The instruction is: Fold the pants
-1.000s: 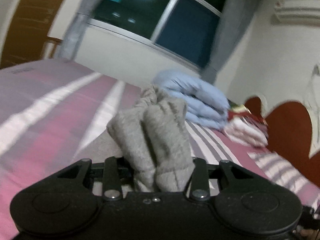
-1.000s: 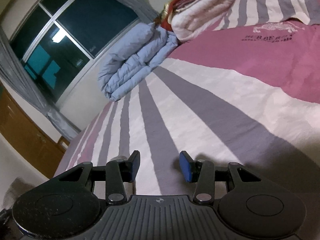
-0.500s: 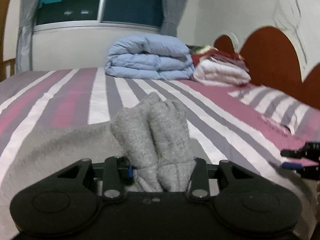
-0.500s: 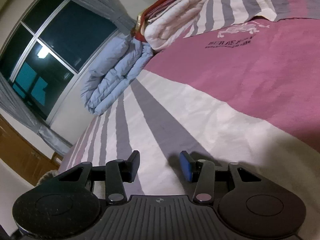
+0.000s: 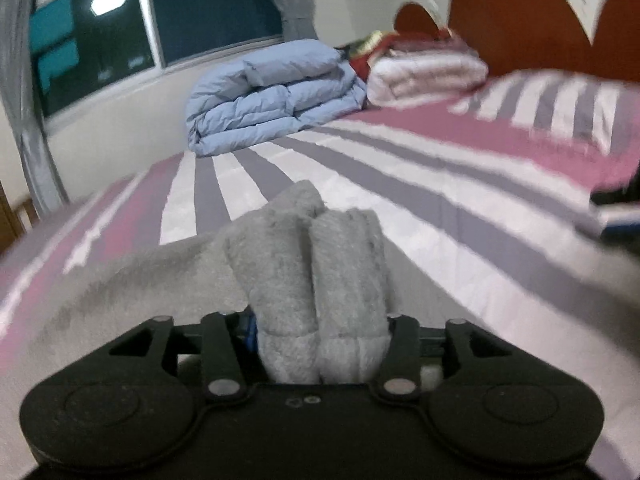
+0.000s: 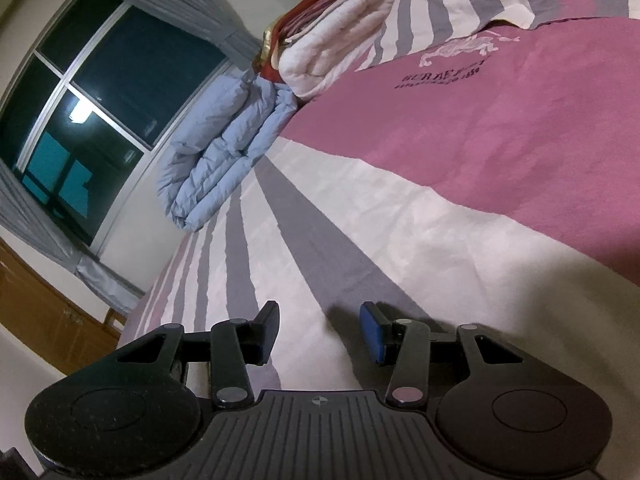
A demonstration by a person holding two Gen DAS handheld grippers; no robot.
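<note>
The grey fleece pants (image 5: 316,272) are bunched between the jaws of my left gripper (image 5: 320,332), which is shut on a thick fold of them. The rest of the grey cloth trails off to the left over the bed (image 5: 120,280). My right gripper (image 6: 318,328) is open and empty, its blue-padded fingers (image 6: 370,332) just above the striped bedspread. The right gripper also shows blurred at the right edge of the left wrist view (image 5: 616,208). No pants show in the right wrist view.
The bed has a pink, grey and white striped cover (image 6: 360,220). A folded blue duvet (image 5: 272,92) and folded white and red blankets (image 5: 424,68) lie at the far side by the window. A red headboard (image 5: 520,20) stands behind striped pillows (image 6: 480,0).
The left gripper has swung to the right with the pants still in it, so the headboard now fills its view. The right gripper has drifted toward the pink stripe and stays open.
</note>
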